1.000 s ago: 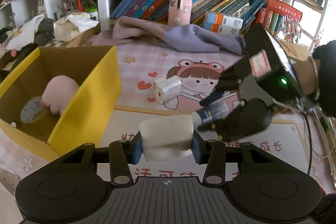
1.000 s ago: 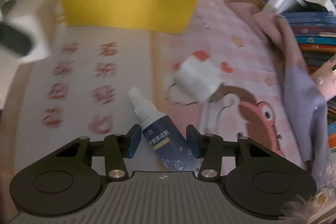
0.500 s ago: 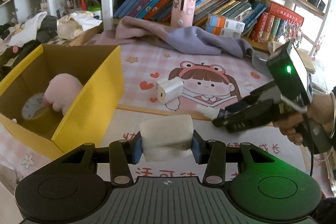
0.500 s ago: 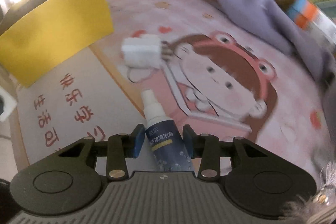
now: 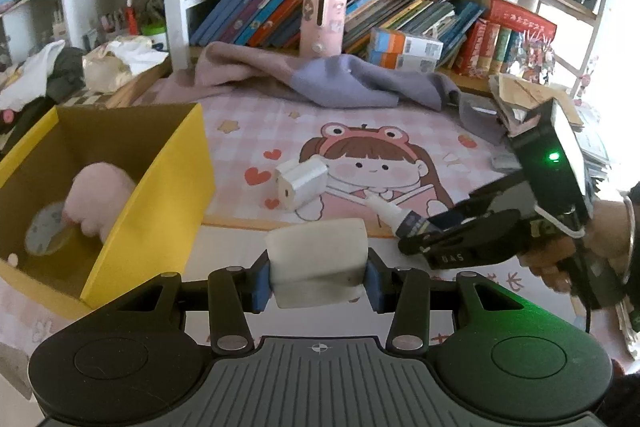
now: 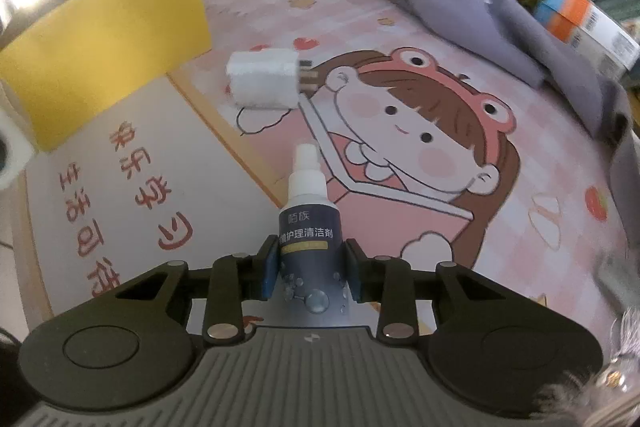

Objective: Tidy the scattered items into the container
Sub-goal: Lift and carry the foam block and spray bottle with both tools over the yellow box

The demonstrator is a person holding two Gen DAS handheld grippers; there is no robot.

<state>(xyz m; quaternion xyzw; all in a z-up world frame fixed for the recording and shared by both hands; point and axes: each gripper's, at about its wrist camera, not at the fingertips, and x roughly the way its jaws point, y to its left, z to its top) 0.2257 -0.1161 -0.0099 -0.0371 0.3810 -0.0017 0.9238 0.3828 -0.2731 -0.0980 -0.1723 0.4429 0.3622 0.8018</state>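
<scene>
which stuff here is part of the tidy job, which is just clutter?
Job:
- yellow box, the container, pink plush already inside
- white block in the left tongs
- spray bottle, right tongs closing on it
- white charger plug loose on the mat

Clutter:
- purple cloth
- shelf books
- pink case
- clothes pile

Open yellow box point(image 5: 168, 187) at left holds a pink plush point(image 5: 98, 199); white charger point(image 5: 302, 181) lies right of it.
</scene>
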